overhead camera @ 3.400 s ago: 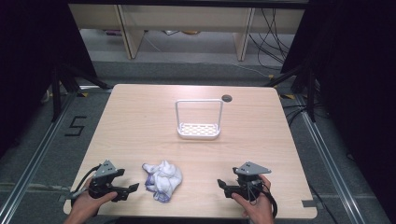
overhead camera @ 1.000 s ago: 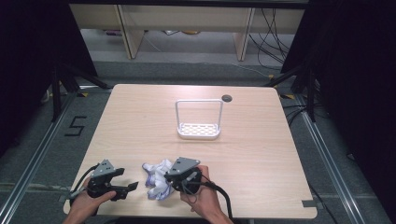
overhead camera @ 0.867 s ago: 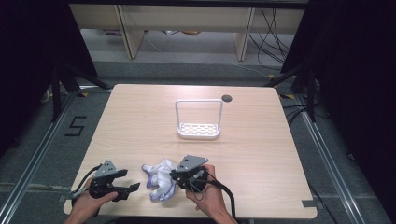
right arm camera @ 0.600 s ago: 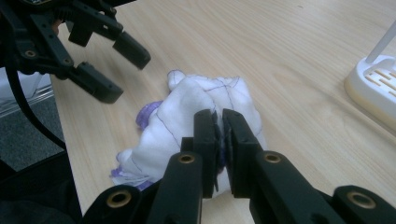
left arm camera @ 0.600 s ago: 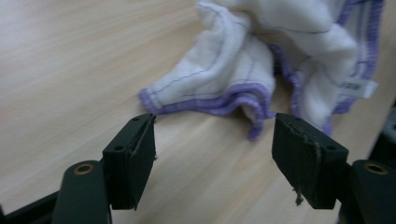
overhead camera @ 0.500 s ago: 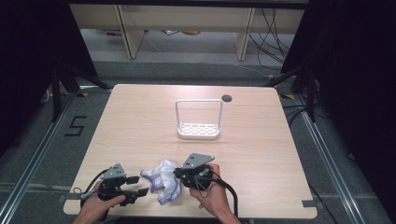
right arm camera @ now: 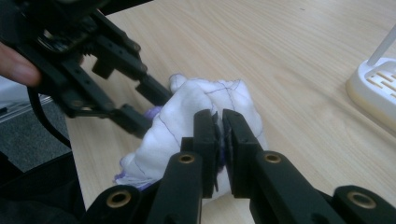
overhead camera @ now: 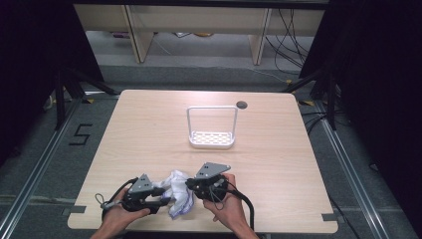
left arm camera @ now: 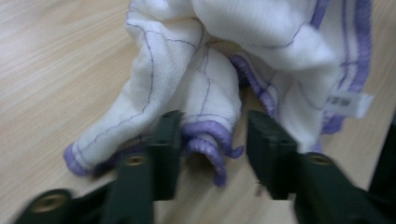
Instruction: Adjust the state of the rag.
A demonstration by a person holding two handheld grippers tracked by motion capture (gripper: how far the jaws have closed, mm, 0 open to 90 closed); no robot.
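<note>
My right claw is nearly clenched, pinching a fold of the white, purple-edged cloth. My left claw is spread wide, a purple hem between its jaws — not gripped. The cloth lies crumpled between both claws on the bench, near its front edge.

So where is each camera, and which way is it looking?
High view: sits above the person's side of the table, looking forward and down; both hands show, with the left gripper and right gripper.
Left gripper view: rides the left gripper, looking along its open fingers at the cloth's purple hem.
Right gripper view: rides the right gripper, its fingers pinching the cloth; the white rack sits at the right edge.
Shared: the cloth appears in all three views.
</note>
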